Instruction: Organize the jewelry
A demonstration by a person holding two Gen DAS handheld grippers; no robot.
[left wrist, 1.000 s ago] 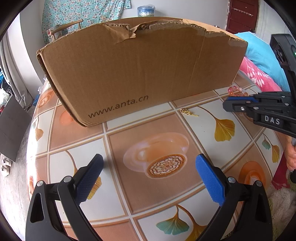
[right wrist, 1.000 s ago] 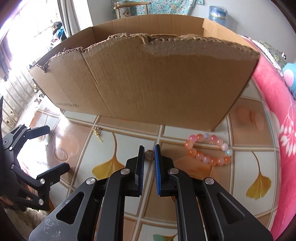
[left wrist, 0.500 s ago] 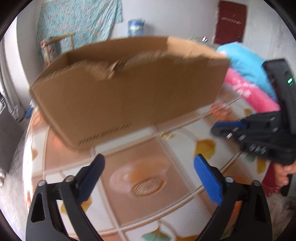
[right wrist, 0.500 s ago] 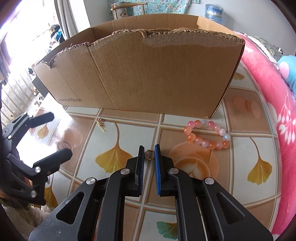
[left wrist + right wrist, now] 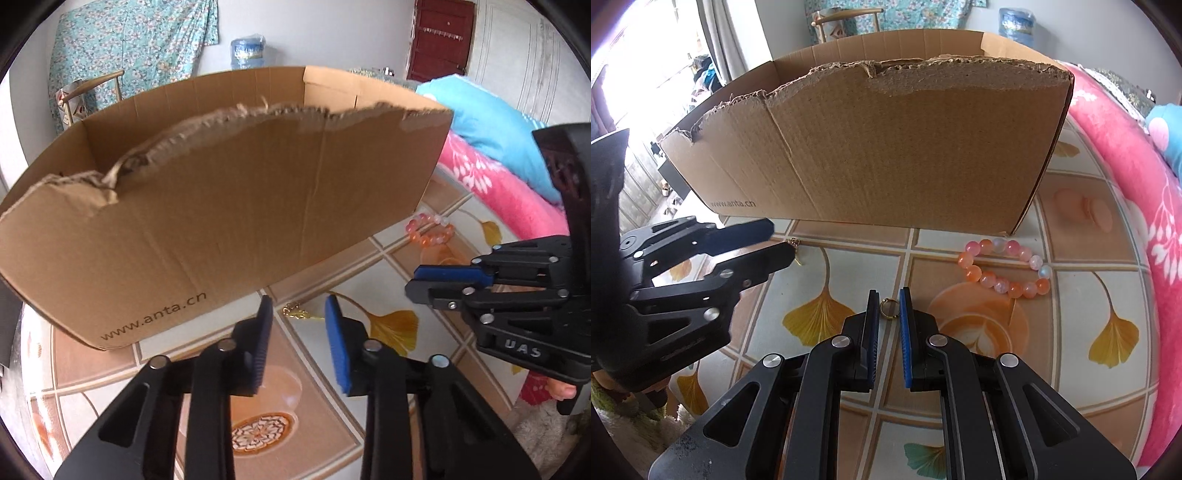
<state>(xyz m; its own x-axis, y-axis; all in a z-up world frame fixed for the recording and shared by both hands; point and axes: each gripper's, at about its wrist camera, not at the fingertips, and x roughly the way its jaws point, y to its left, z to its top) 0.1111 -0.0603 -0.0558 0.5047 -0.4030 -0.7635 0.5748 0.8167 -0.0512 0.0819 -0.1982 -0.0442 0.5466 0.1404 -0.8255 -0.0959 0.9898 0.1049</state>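
Since a second ago the left gripper has narrowed its jaws from wide apart to partly open and moved in toward the small gold chain piece, which lies on the table between the blue pad tips, apparently not clamped. From the left wrist, the cardboard box with its torn rim stands just beyond the chain, the pink and orange bead bracelet lies to the far right by the box's corner, and the right gripper reaches in from the right. From the right wrist, the right gripper's jaws are a little apart, with the gold ring sitting between the tips; whether the pads touch it is hard to tell. That bracelet rests to the right, near the box, and the left gripper enters from the left, its tips at the chain beside the box's near wall. A pink blanket lies at the far right.
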